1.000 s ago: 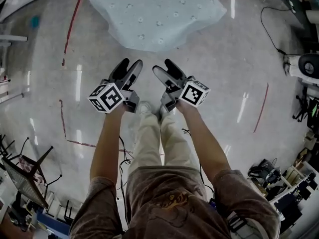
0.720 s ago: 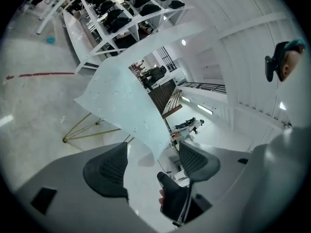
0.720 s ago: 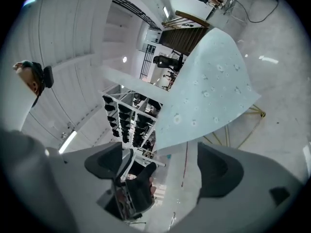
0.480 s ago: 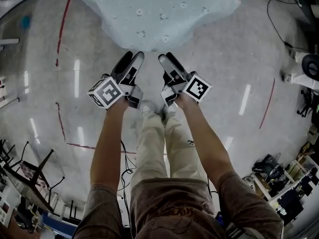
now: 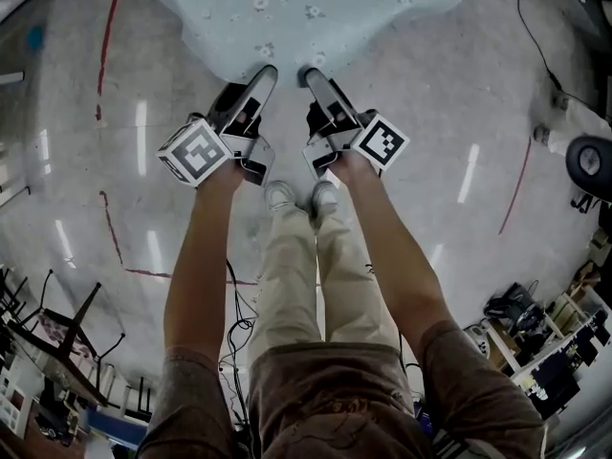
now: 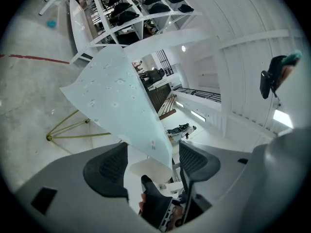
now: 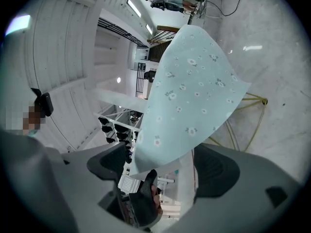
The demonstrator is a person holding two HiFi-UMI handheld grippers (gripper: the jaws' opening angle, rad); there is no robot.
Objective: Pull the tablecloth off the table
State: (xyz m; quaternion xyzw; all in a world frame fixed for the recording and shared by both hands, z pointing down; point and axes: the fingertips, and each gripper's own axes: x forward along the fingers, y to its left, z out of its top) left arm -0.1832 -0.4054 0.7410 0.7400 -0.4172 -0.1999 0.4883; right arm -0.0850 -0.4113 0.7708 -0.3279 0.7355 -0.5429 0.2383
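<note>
head view: the pale blue flowered tablecloth [image 5: 306, 8] lies spread over a table at the top of the frame, its near edge hanging toward the person. the left gripper [image 5: 251, 86] and right gripper [image 5: 320, 94] are held side by side, just apart, with their tips at that near edge. below them the person's shoes [image 5: 280, 196] stand on the shiny grey floor [image 5: 459, 94].

left gripper view: the jaws of the left gripper [image 6: 151, 160] stand wide apart. the drooping corner of the tablecloth [image 6: 116, 101] hangs between them, closer to the right-hand pad, and neither pad presses on it. thin yellow legs [image 6: 73, 130] show under the cloth.

right gripper view: the jaws of the right gripper [image 7: 163, 171] have just been closing, yet a clear gap remains. the hem of the tablecloth [image 7: 194, 91] sits between them, near the left-hand pad, not pinched. the yellow legs [image 7: 248, 110] show beyond the cloth on the floor.
</note>
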